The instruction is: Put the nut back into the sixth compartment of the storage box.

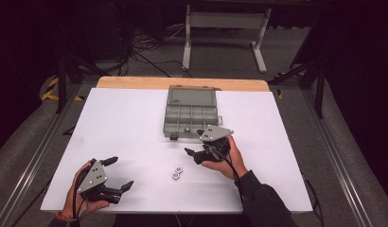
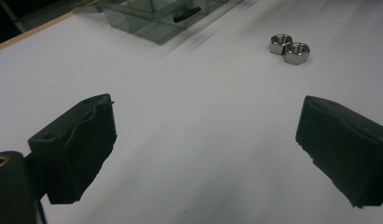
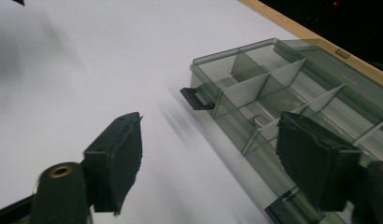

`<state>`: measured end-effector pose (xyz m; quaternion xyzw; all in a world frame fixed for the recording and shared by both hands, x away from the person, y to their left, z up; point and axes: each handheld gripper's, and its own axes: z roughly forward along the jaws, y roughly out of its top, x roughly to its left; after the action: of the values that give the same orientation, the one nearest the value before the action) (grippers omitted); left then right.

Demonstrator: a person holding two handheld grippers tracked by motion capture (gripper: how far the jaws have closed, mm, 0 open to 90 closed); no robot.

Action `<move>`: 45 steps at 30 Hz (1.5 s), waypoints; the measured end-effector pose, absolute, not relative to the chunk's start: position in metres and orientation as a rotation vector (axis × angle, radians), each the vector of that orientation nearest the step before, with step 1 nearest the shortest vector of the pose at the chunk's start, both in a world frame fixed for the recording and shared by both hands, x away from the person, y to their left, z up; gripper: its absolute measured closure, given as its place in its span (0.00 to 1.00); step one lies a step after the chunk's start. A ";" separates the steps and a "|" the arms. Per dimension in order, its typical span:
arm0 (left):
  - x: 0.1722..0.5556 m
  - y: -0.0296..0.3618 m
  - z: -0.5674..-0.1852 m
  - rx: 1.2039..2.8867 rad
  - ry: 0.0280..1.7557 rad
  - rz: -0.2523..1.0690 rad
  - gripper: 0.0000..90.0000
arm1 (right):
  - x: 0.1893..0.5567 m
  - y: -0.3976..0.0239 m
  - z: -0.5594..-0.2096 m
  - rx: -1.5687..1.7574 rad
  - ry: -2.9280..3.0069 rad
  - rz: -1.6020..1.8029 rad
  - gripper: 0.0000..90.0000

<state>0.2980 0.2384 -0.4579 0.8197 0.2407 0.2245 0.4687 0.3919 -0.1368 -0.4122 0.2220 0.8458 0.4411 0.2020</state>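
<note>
Two steel hex nuts (image 1: 177,172) lie touching each other on the white table (image 1: 130,123), near its front edge — between the two hands, nearer the right one. The right tongs (image 1: 192,142) are held just in front of the compartment box (image 1: 189,116), their tips pointing toward the left side of the table; the nuts lie near them, on the person's side, and apart from them. Their jaws stand well apart with nothing between them. In the right gripper view the box sits close beyond the far jaw, its lid open, its black latch (image 3: 196,99) sticking out from the front wall, and a small metal piece (image 3: 260,121) — too blurred to name — lies in one front compartment.

The left tongs (image 1: 118,173) are held over the front left part of the table, jaws wide apart and empty. In the left gripper view the pair of nuts (image 2: 289,48) lies ahead and toward the right-hand jaw, well beyond the tips, with bare table in between; the box corner shows farther off.

No brand, label or writing can be read on the nuts, the box or the tongs.
</note>
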 end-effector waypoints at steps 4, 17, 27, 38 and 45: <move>0.298 0.238 -0.458 2.014 0.590 0.552 0.06 | 0.386 -0.138 -0.416 0.608 2.374 1.224 0.17; 0.297 0.237 -0.457 2.024 0.590 0.563 0.06 | 0.363 -0.135 -0.434 0.543 2.510 1.200 0.07; 0.296 0.237 -0.457 2.027 0.585 0.563 0.06 | 0.362 -0.117 -0.453 0.552 2.592 1.165 0.20; 0.296 0.237 -0.457 2.031 0.580 0.561 0.06 | 0.369 -0.107 -0.459 0.574 2.616 1.116 0.33; 0.297 0.237 -0.457 2.038 0.573 0.563 0.06 | 0.369 -0.101 -0.459 0.558 2.631 1.121 0.42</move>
<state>0.2966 0.2367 -0.4568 0.8271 0.2326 0.2285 0.4579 0.3694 -0.1013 -0.4585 0.1903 0.8970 0.3824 0.1138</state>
